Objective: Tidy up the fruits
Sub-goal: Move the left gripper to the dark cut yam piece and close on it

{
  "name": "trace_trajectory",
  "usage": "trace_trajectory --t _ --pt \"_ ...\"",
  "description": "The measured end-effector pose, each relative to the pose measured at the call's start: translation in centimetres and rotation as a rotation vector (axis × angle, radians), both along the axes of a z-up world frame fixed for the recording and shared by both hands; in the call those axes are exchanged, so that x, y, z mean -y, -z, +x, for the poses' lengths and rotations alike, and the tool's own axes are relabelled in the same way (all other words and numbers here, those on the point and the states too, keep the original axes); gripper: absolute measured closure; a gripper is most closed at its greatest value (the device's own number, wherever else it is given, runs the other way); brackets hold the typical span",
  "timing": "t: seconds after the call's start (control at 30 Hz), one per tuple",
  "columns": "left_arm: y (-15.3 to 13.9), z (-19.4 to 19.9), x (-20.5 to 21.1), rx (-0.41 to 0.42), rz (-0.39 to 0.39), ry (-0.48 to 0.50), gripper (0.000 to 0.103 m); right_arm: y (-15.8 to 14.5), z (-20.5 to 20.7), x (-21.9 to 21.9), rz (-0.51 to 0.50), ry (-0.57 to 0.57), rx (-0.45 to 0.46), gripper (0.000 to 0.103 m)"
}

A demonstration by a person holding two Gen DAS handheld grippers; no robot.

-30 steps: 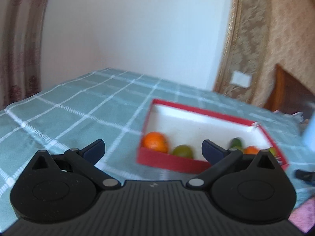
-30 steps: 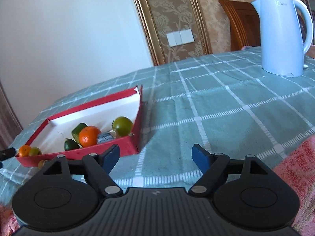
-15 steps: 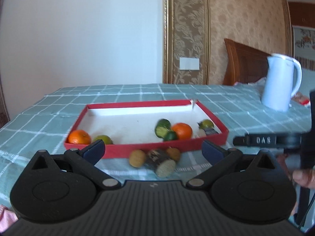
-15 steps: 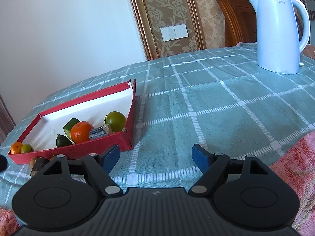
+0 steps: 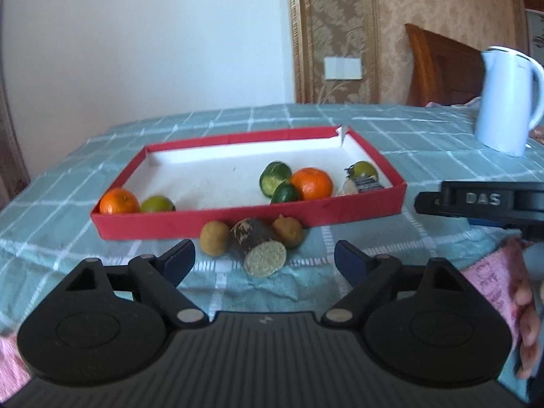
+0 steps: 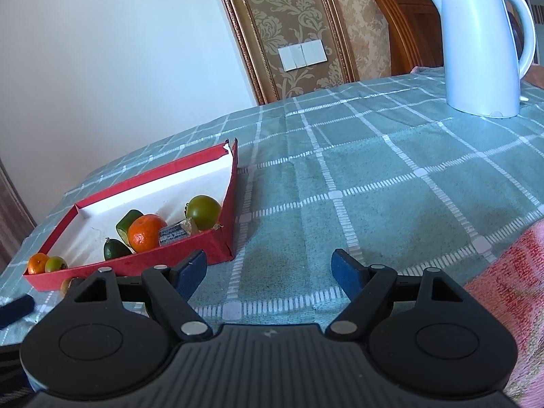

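Observation:
A red box (image 5: 142,227) with a white inside lies on the green checked tablecloth. It holds an orange (image 5: 119,201) and a green fruit (image 5: 157,204) at its left end, and green fruits (image 5: 274,177), an orange (image 5: 312,183) and a small wrapped packet (image 5: 363,183) at its right end. In front of the box lie two brown round fruits (image 5: 214,238) and a dark cut stalk piece (image 5: 258,247). My left gripper (image 5: 264,260) is open and empty, just short of that stalk piece. My right gripper (image 6: 270,270) is open and empty, beside the box's right end (image 6: 224,244).
A white electric kettle (image 6: 479,44) stands on the table at the far right. A wooden chair (image 6: 408,30) is behind it. The right gripper's body (image 5: 482,200) shows at the right of the left wrist view. Pink cloth (image 6: 510,292) lies at the near right.
The left gripper has swung right from facing the box's left end and moved closer to the loose fruits. The right gripper has shifted slightly toward the box. Both stay open.

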State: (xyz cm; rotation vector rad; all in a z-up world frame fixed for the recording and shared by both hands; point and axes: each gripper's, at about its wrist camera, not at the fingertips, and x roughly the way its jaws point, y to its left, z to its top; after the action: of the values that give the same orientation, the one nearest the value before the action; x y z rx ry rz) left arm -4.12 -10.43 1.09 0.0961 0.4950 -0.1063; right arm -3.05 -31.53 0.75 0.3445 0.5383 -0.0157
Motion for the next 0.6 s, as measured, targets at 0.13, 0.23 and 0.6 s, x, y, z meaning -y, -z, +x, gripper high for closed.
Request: trace_trajectory --t 0.13,0.23,0.6 --pt "0.3 1.4 -0.3 -0.057 -0.028 -0.067 0.016 0.1 0.0 0.3 0.025 -0.004 0.004 0.022" --pt "0.4 2.1 -0.8 -0.076 -0.054 -0.107 0.017 0.1 -0.1 0.5 0.04 -0.006 0.007 0.021" --pt "0.7 2.8 -1.3 -0.109 -0.109 -0.12 0.05 0.3 -0.2 1.0 0.083 -0.008 0.019 0.021"
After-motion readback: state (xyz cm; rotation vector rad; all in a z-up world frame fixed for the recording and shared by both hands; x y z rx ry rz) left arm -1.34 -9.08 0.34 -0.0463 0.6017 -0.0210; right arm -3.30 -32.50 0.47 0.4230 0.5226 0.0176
